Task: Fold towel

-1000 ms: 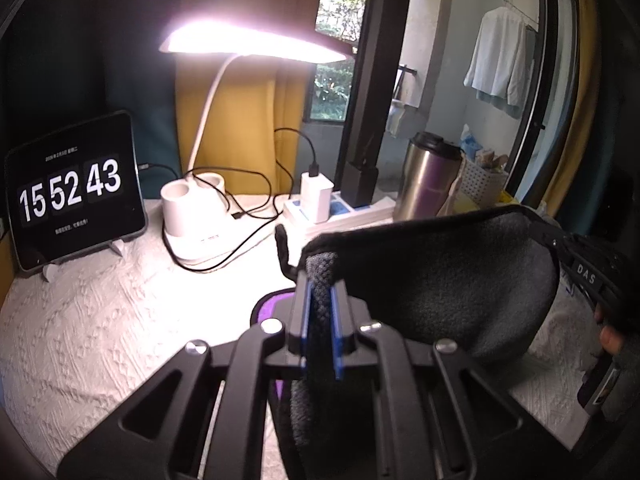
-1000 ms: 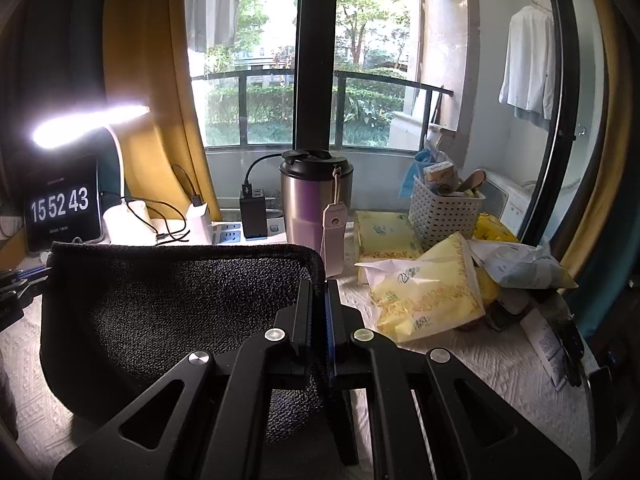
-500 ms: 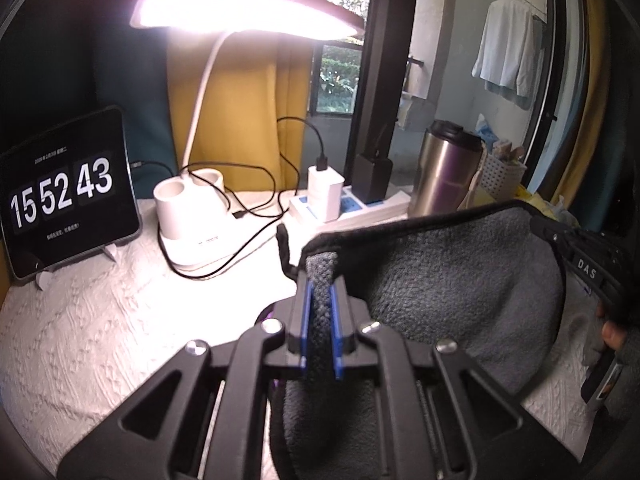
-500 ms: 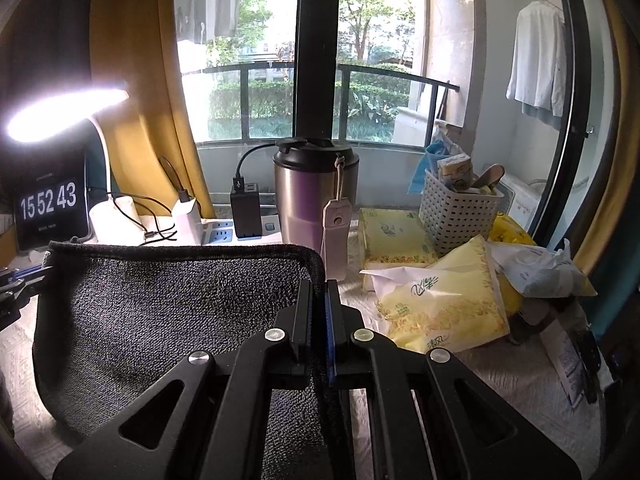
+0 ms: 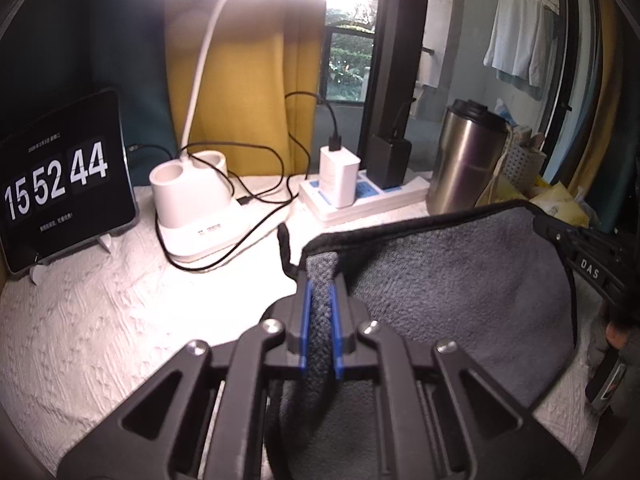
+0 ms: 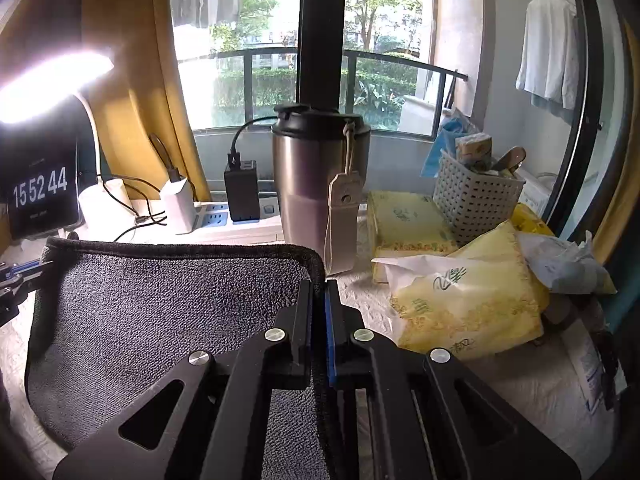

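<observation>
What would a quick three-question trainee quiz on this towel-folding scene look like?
1. True or false: the left gripper is shut on the grey towel.
2. What stands directly behind the towel's top corner held by the right gripper? A) steel tumbler B) white basket C) clock display
3. Fill in: the towel's top edge is ___ between the grippers.

Key: 1 true; 2 A; 3 stretched
</observation>
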